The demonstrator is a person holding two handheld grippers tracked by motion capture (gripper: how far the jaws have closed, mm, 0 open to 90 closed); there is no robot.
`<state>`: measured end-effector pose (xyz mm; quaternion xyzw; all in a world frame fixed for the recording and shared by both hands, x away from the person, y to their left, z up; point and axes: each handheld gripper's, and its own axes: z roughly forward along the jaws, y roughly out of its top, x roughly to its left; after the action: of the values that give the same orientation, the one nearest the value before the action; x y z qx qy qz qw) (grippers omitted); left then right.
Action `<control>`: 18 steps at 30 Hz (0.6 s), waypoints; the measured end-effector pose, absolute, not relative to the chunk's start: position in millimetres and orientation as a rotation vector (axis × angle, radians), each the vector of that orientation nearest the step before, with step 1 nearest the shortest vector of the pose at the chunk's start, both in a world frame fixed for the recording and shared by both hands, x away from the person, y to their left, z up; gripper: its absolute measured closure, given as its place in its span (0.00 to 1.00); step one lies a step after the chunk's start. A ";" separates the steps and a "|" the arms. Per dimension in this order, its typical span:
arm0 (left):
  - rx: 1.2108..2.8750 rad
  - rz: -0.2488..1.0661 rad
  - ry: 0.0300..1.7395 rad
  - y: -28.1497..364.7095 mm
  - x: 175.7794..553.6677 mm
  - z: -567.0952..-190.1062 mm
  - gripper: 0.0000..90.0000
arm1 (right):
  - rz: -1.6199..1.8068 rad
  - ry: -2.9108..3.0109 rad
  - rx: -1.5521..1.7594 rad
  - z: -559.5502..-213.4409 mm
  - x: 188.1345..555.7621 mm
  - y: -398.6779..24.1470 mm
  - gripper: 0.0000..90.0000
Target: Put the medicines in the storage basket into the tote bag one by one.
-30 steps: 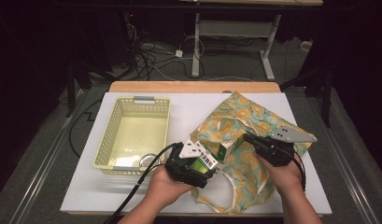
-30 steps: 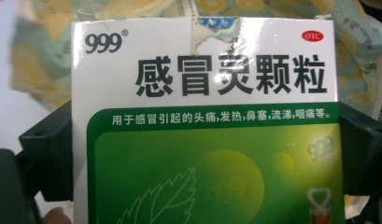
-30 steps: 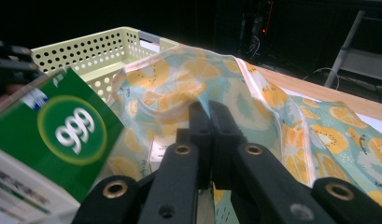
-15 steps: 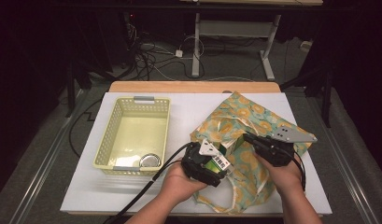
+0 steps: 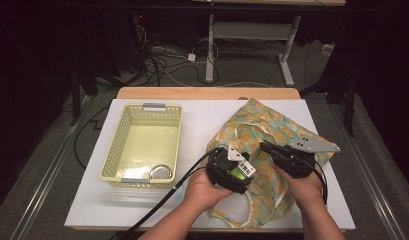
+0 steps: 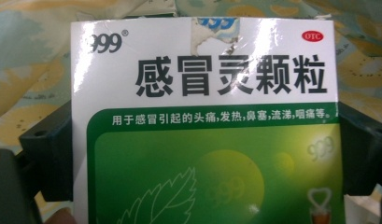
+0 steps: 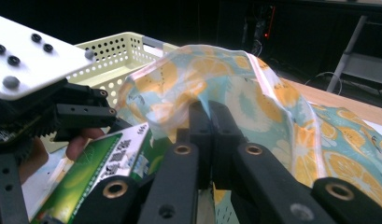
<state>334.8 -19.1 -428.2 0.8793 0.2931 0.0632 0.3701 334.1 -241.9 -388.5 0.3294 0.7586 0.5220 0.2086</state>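
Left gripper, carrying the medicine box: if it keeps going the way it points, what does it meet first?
Probably the bag: beyond the box in the left gripper, patterned fabric lies ahead. The right gripper holds its edge up. Depth is unclear.

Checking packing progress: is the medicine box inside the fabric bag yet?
Not yet. The medicine box sits clamped in the left gripper at the bag mouth, whose edge the right gripper pinches up.

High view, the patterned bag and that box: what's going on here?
A person is packing a cloth bag on the white table. The right gripper is shut on the bag's edge, lifting it open. The left gripper holds a green and white medicine box at the opening. A yellow basket with a round tin sits left.
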 end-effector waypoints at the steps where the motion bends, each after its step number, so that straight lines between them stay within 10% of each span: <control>1: 2.255 0.161 0.748 -20.7 334.3 -428.2 0.06 | 1.453 2.111 0.917 -388.5 334.1 -241.9 1.00; 18: 2.257 0.146 0.743 -28.6 329.2 -433.5 0.06 | 1.469 2.100 0.906 -385.5 333.0 -241.3 1.00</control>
<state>329.2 -28.6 -433.5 0.8802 0.2898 0.0570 0.3715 333.0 -241.3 -385.5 0.3259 0.7553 0.5284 0.2101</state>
